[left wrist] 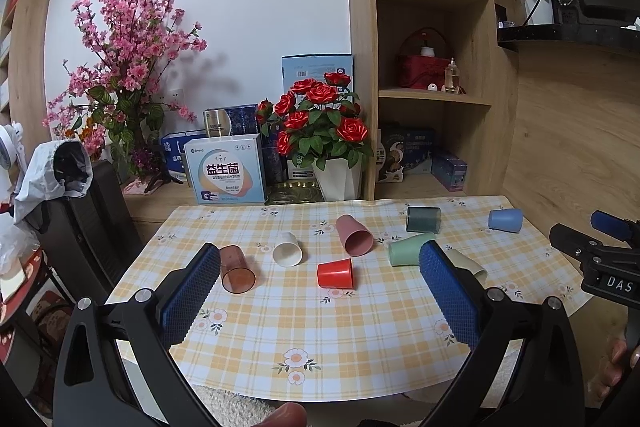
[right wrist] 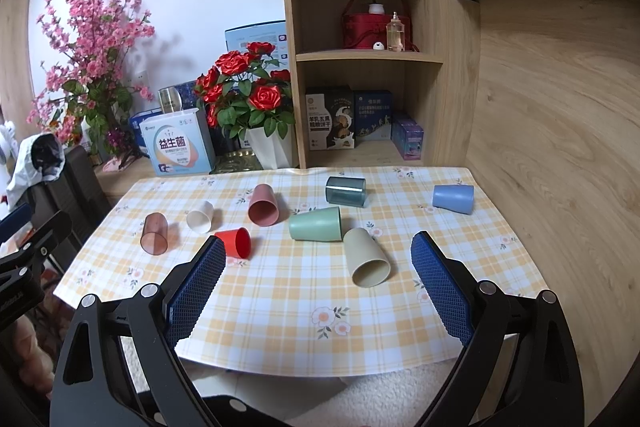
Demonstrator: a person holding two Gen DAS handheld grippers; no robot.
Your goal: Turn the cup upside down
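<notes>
Left wrist: my left gripper [left wrist: 320,281] hangs wide open, empty, just short of the red cup [left wrist: 336,273] lying sideways.

Right wrist: my right gripper [right wrist: 320,267] gapes empty near the beige cup [right wrist: 367,258], right of the red one. Still approaching; next, I'd close on a cup.

Both grippers are showing black triangular-cutout arms with silver round screws; the left gripper [left wrist: 320,259] and right gripper [right wrist: 320,255] are wearing blue diamond-textured pads [right wrist: 196,291]. Skin, possibly fingertips [left wrist: 618,363], is peeking in.
</notes>
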